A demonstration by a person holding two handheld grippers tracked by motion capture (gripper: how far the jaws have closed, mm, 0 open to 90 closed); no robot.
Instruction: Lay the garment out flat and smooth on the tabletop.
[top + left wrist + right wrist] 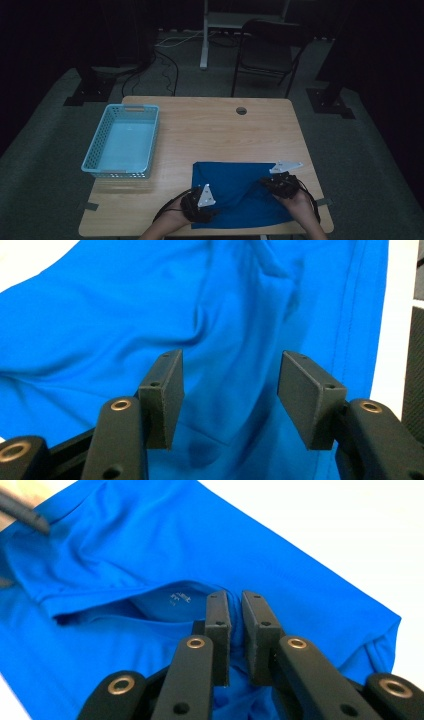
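A blue shirt (235,192) lies flat on the near right part of the wooden table (210,125), close to the front edge. It has some soft folds in it. The left gripper (200,202) sits at the shirt's near left corner, held in the person's left hand (172,217). Seen from the left gripper view, its two black jaws stand apart over the blue cloth, and they are not pinching anything. The right gripper (236,630) is at the shirt's right side, held in the right hand (300,205). In the right gripper view its jaws are squeezed close together, with a small fold of the shirt caught between them near the neck opening, where a little printed label shows. A light blue basket (122,140) stands on the left part of the table, well apart from the shirt. Behind the table a dark chair (270,50) stands on the floor.
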